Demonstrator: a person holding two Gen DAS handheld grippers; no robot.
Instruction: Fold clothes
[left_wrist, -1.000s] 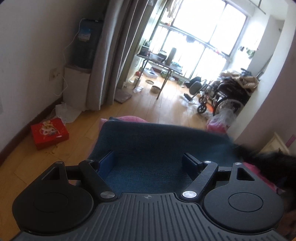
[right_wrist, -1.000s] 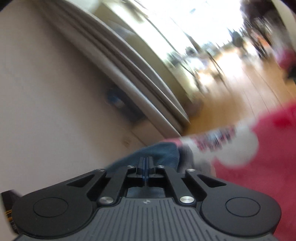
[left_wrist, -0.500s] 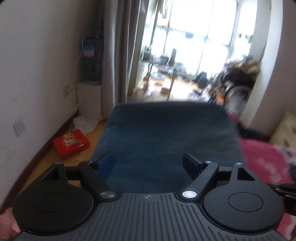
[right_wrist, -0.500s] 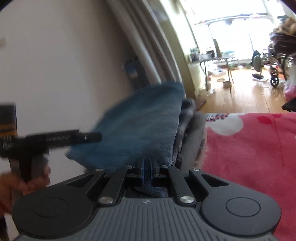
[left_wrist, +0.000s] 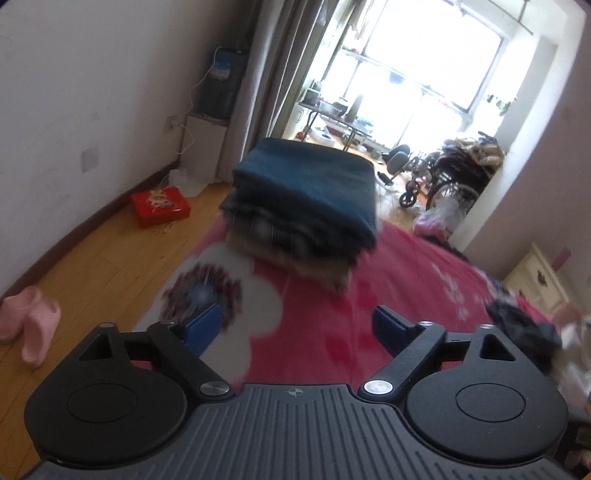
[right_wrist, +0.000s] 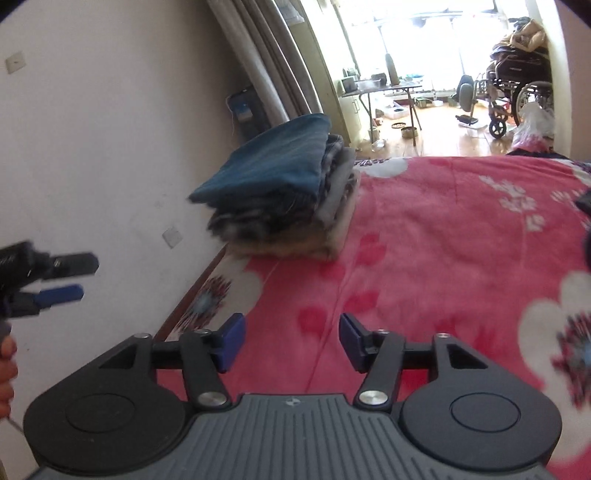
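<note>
Each camera sits just behind its own fingers, tilted down over the bed (left_wrist: 406, 266). The left view faces the stack of folded clothes (left_wrist: 306, 199) head-on toward the window (left_wrist: 424, 77); the right view sees that same stack (right_wrist: 280, 192) from farther right, near the wall (right_wrist: 110, 129).

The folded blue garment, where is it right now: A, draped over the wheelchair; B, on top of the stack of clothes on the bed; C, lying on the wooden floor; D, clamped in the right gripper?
B: the folded blue garment tops the stack of clothes on the red floral blanket.
</note>
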